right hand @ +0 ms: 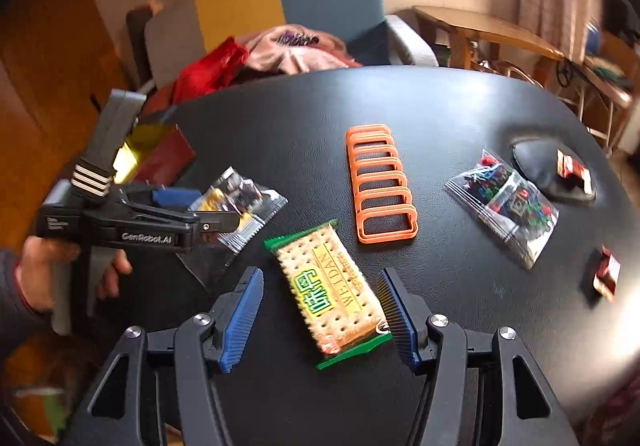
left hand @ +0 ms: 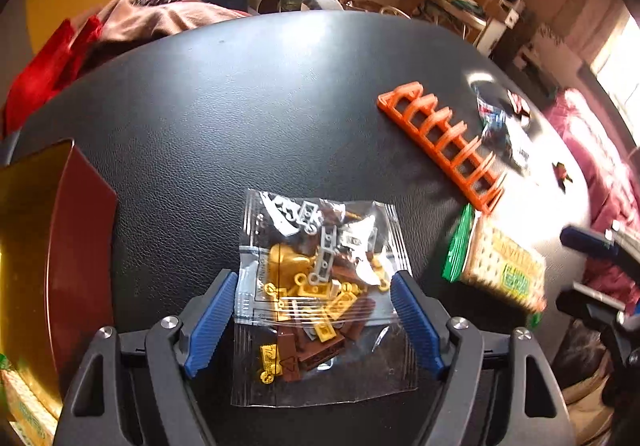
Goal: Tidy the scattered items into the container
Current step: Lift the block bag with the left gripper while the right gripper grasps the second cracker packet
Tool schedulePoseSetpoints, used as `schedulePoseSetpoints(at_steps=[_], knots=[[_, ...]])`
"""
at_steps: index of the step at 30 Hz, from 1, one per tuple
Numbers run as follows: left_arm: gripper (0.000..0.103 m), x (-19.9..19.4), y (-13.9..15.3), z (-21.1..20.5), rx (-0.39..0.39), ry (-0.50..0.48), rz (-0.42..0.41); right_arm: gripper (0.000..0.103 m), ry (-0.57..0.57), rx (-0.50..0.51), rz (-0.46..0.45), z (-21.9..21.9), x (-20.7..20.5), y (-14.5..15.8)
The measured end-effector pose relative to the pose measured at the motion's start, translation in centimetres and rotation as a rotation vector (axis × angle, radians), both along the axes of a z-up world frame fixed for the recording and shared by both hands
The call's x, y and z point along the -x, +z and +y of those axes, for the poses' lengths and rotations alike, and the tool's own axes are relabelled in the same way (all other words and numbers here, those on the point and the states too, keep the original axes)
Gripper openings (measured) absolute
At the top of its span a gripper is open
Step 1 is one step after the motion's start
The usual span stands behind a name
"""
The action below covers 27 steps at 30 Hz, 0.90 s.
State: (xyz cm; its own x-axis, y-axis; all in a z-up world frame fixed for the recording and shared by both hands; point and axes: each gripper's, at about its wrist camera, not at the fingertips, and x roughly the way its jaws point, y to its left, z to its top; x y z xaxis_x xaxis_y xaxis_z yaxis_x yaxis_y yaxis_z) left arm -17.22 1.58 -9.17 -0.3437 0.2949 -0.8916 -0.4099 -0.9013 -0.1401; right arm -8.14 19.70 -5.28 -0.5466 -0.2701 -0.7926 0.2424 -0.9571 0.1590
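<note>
Left gripper [left hand: 314,316] hangs with jaws wide apart either side of the clear bag of toy bricks [left hand: 320,286] flat on the black tabletop [left hand: 200,106]; right gripper [right hand: 320,312] straddles the cracker packet [right hand: 332,290], jaws equally apart. For clean pickups, each should close across the packet's middle, not the slippery film edge. The red and gold box [left hand: 52,246] waits at the left.

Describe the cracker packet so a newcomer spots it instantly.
On the black table, look just in front of the orange rack, between the open right tool's blue pads. The cracker packet is the only green-edged wrapper showing pale dotted crackers; its neighbours are clear bags of small bricks.
</note>
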Motion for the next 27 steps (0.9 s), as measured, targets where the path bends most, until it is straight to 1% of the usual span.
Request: schedulePoseSetpoints(at_steps=[3, 4, 6, 8, 10, 11, 14, 16, 18, 27], knots=[[0.079, -1.1, 0.0, 0.3, -0.027, -0.006, 0.022, 0.061, 0.042, -0.003, -0.033, 0.0, 0.9, -0.9], [0.075, -1.3, 0.0, 0.3, -0.031, -0.004, 0.025, 0.062, 0.05, -0.003, -0.042, 0.1, 1.2, -1.2], [0.063, -1.8, 0.2, 0.3, -0.04, -0.001, 0.03, 0.065, 0.068, -0.013, -0.071, 0.1, 1.7, -1.9], [0.039, -2.2, 0.4, 0.3, -0.048, 0.002, 0.036, 0.067, 0.076, -0.024, -0.094, 0.2, 2.0, -2.7], [0.034, -2.6, 0.6, 0.4, -0.056, 0.005, 0.041, 0.068, 0.08, -0.027, -0.115, 0.2, 2.3, -3.3], [0.03, -2.9, 0.7, 0.4, -0.06, 0.007, 0.043, 0.068, 0.078, -0.036, -0.122, 0.2, 2.5, -3.7], [0.027, -3.5, 0.9, 0.4, -0.073, 0.012, 0.051, 0.067, 0.075, -0.061, -0.116, 0.0, 2.6, -4.1], [0.026, -4.0, 1.1, 0.3, -0.08, 0.016, 0.057, 0.061, 0.067, -0.06, -0.114, 0.0, 2.5, -4.1], [0.026, -4.4, 1.1, 0.2, -0.081, 0.028, 0.064, 0.059, 0.053, -0.047, -0.113, 0.3, 2.3, -4.0], [0.025, -6.3, 1.3, -0.7, -0.081, 0.081, 0.099, 0.054, 0.003, -0.063, -0.106, 0.5, 0.9, -4.0]])
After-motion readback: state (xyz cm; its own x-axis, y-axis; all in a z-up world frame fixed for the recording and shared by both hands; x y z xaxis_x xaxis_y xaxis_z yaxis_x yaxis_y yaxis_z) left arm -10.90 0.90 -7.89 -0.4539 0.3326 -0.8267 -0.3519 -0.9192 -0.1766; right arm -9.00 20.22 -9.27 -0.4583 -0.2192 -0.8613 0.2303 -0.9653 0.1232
